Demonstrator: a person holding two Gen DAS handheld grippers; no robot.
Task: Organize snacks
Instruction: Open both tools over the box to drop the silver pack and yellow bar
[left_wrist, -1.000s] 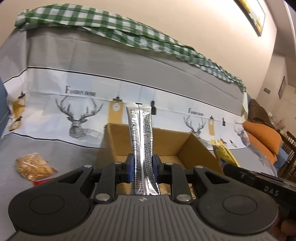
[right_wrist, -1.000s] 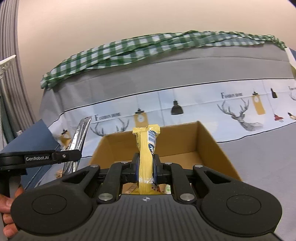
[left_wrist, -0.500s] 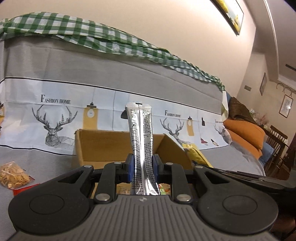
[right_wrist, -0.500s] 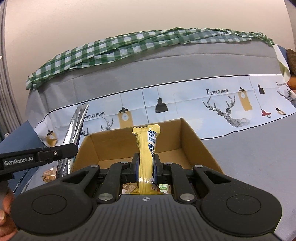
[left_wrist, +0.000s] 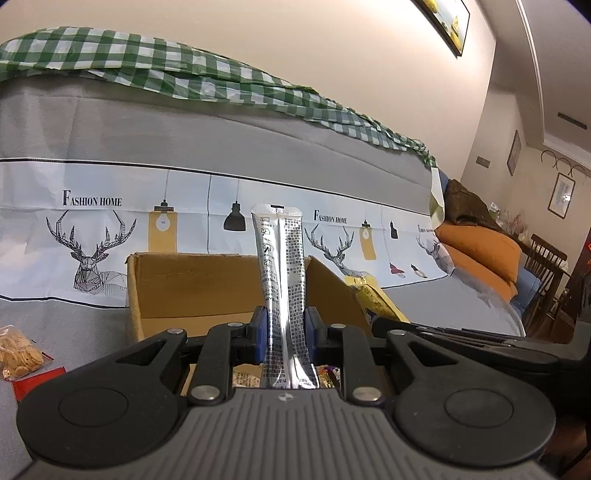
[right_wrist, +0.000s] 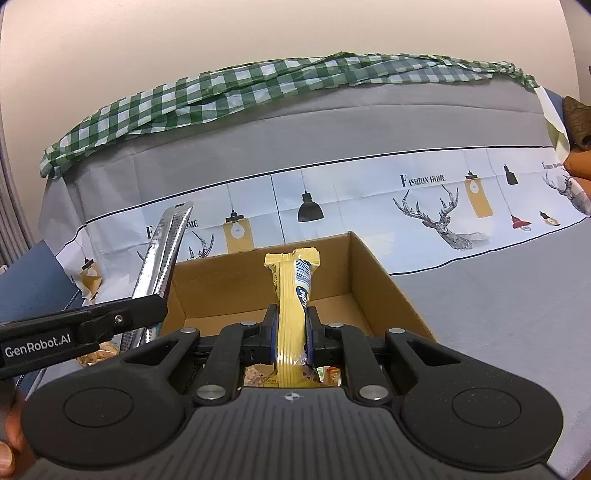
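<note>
Silver sachet (left_wrist: 284, 280) clamped between left jaws.

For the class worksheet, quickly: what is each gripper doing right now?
Left gripper: closed on the silver packet.
Right gripper: closed on the yellow snack bar, above the cardboard box.

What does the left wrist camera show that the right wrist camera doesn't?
Only the left wrist view shows the bag of crackers lying left of the box, the orange cushion and a framed picture on the wall. Only the right wrist view shows the blue pillow at far left. Both show the cardboard box, the silver packet in the left tongs and the yellow bar in the right tongs.
</note>
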